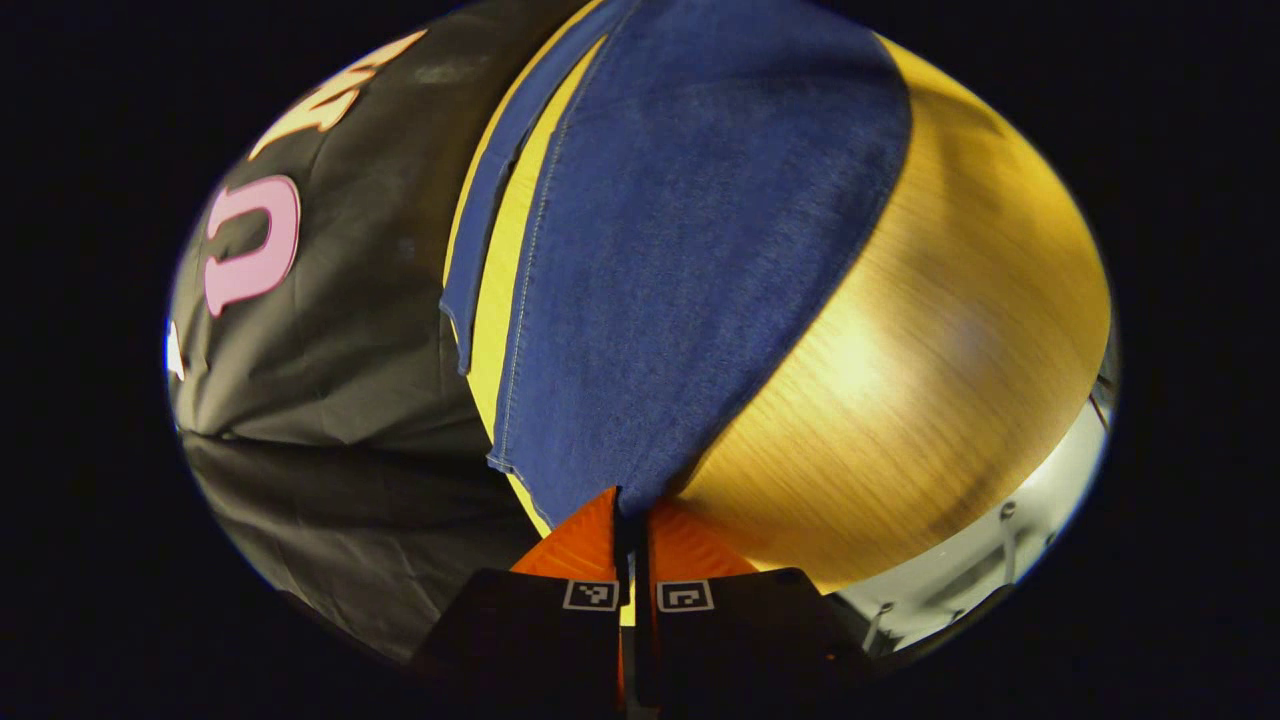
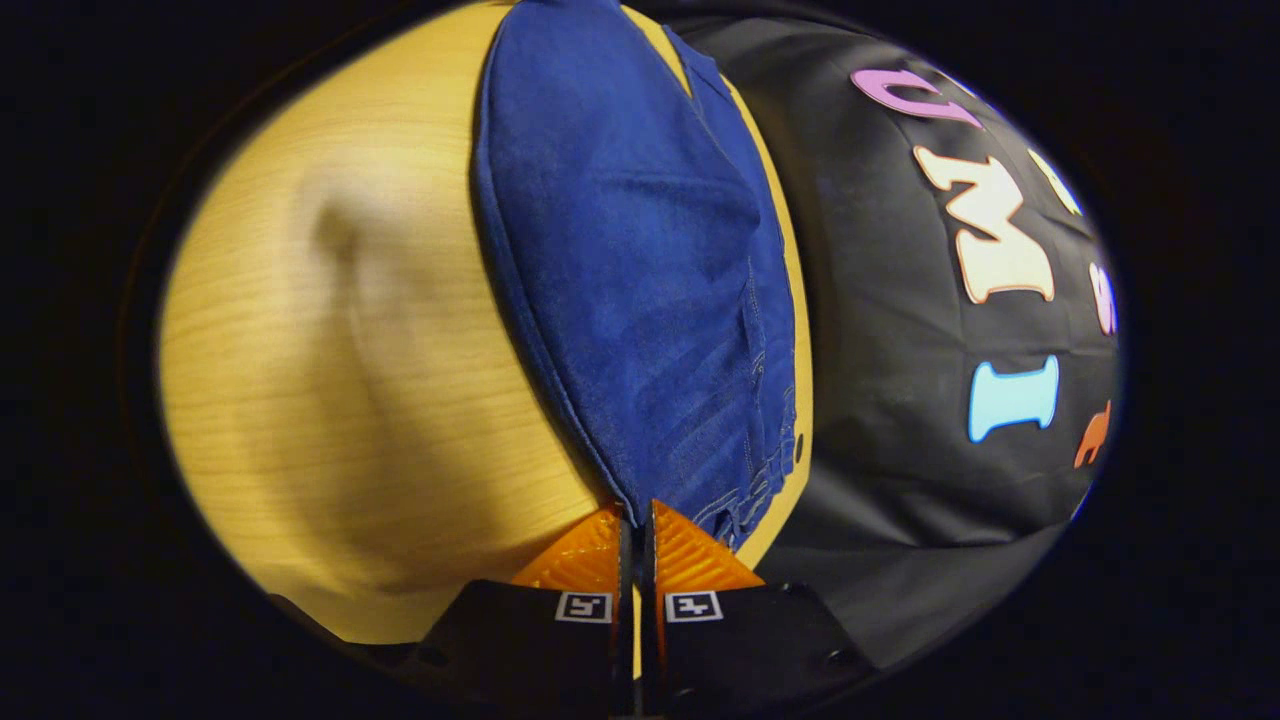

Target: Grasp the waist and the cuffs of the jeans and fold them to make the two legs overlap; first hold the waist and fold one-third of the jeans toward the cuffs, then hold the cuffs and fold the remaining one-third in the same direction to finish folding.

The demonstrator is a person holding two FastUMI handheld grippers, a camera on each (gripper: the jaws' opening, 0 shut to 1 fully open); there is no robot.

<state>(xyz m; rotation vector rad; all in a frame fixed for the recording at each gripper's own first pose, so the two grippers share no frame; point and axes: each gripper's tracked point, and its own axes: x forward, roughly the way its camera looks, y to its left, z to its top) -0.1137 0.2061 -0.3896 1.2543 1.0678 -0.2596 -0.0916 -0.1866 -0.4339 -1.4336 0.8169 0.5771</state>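
Blue jeans [image 1: 680,260] hang over a wooden table [image 1: 930,400], stretched away from my left gripper [image 1: 632,510], whose orange fingers are shut on one end of the denim. A second strip of the jeans [image 1: 490,200] trails along the table's far edge. In the right gripper view the jeans [image 2: 640,270] run up from my right gripper [image 2: 636,515], which is shut on a bunched, seamed edge of the fabric. Whether each held end is waist or cuff I cannot tell for sure. The cloth is lifted slightly above the table [image 2: 350,350].
The table's edge [image 2: 790,440] borders the black booth wall [image 2: 900,300] close beside the jeans. In the left gripper view, bare wood lies to the right, with a white metal frame [image 1: 980,560] beyond the table's lower right edge.
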